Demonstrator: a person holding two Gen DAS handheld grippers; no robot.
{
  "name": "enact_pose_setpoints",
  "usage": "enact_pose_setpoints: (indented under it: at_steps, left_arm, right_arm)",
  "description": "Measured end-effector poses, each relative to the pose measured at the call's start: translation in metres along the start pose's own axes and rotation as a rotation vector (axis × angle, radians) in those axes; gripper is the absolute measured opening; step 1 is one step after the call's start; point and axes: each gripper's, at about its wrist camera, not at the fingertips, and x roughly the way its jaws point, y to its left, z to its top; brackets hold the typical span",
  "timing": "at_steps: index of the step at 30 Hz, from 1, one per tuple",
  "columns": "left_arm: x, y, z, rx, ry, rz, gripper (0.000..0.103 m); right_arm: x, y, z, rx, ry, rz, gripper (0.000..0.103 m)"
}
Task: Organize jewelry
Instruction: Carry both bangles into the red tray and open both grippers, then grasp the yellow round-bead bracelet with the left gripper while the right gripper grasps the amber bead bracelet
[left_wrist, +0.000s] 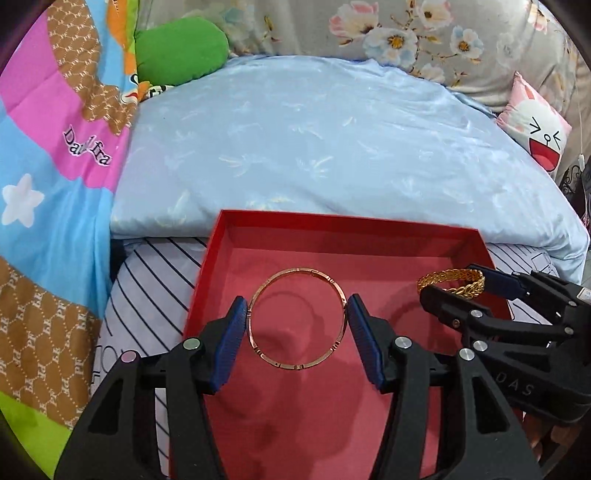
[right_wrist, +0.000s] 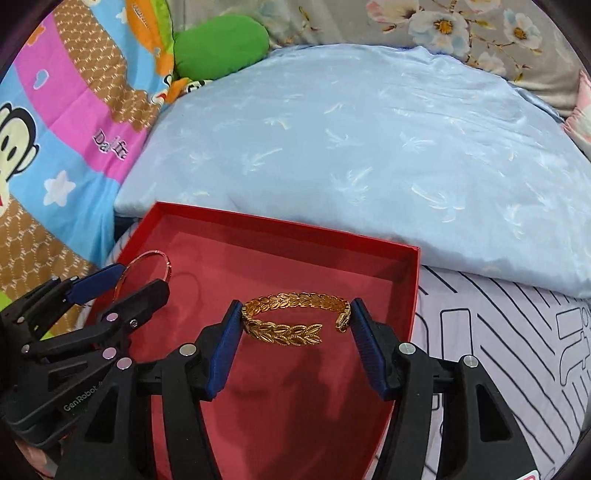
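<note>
Over the red box (left_wrist: 476, 258), the left gripper (left_wrist: 297, 325) clamped the thin bangle (left_wrist: 258, 349) flat across its fingers; the right gripper (right_wrist: 295, 326) clamped the gold cuff (right_wrist: 284, 326).

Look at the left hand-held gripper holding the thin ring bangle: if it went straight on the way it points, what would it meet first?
Most likely the pink floor of the red box, just beyond the bangle held by the left hand-held gripper. Depth is hard to judge.
</note>
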Motion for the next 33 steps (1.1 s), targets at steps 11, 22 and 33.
enact_pose_setpoints:
  at_steps: [11, 22, 33]
  left_arm:
    - [0.003, 0.005, 0.003, -0.070, -0.004, 0.025, 0.074]
    - [-0.029, -0.001, -0.003, -0.051, -0.064, 0.087, 0.075]
    - [-0.131, -0.010, -0.079, -0.008, -0.139, 0.094, 0.083]
  right_arm:
    - [0.006, -0.003, 0.013, -0.046, -0.018, -0.048, 0.058]
    - [-0.043, -0.010, -0.006, -0.036, -0.114, -0.085, 0.062]
    - [-0.142, -0.022, -0.104, -0.015, -0.174, -0.059, 0.067]
